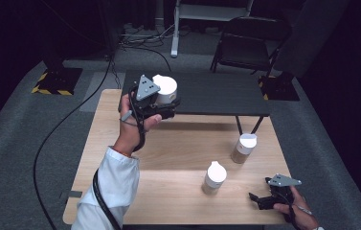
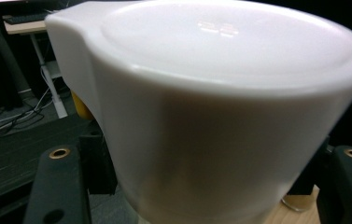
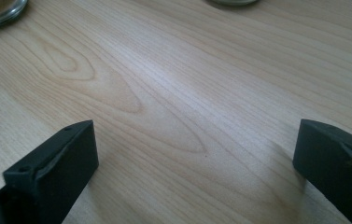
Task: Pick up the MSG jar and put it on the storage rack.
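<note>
Nearest the camera: the person's left white sleeve (image 1: 113, 184) rises from the bottom edge of the high view, over the left part of the pale wooden worktop (image 1: 178, 158).
Worktop: light wood grain; every place below is told from it.
Black shelf: a dark flat board on thin legs (image 1: 207, 93) stands along the worktop's far edge.
Folding chair: a black chair (image 1: 245, 45) stands on the grey floor beyond the worktop's far side.
Held jar: a white-lidded jar with a wide, smooth plastic cap (image 2: 220, 107) is up off the worktop, above its far left corner, at the near edge of the black shelf; in the high view it shows at (image 1: 165, 89).
Left tool (image 1: 161, 108): closed on the held jar, its black jaws pressing the jar's sides just under the cap.
Right tool (image 1: 259, 199): low at the worktop's near right corner, jaws wide apart with bare wood between them.
Second jar: a white-capped glass jar with tan contents (image 1: 213, 178) stands upright on the worktop's near right part, near the right tool.
Third jar: a similar white-capped jar (image 1: 243, 148) stands upright on the worktop's right side, farther back than the second, apart from it.
</note>
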The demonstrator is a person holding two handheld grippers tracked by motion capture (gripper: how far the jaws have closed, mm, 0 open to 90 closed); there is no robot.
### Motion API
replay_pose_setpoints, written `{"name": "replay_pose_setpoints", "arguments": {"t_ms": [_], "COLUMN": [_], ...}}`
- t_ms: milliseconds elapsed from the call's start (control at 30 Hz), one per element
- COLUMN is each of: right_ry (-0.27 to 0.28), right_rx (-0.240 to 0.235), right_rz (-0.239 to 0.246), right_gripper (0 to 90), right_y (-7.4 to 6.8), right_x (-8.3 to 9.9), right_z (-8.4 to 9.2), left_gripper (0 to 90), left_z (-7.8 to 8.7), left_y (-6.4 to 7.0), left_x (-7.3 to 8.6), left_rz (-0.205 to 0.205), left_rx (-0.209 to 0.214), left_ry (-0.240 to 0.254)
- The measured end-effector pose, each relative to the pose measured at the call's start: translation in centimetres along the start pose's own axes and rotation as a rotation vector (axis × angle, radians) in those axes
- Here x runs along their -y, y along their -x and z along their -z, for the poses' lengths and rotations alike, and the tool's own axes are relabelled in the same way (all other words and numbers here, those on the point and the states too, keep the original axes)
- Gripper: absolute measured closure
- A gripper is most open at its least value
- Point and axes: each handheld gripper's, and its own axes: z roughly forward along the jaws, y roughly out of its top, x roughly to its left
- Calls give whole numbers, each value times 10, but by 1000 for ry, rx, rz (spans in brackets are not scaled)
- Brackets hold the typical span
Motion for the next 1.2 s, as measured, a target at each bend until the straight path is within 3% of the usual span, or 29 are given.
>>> {"name": "replay_pose_setpoints", "arguments": {"t_ms": [767,1033,1200], "right_ry": [0,1,1], "right_rx": [0,0,0], "right_rz": [0,0,1], "right_gripper": [0,0,0], "right_y": [0,0,0], "right_x": [0,0,0], "right_z": [0,0,0], "left_gripper": [299,299,299], "left_z": [-42,-54,-61], "left_y": [-19,-20,-27], "left_x": [-20,-23,-20], "left_rz": [35,36,67], "left_rx": [-63,-95,-91], "left_ry": [-1,-33,-48]}}
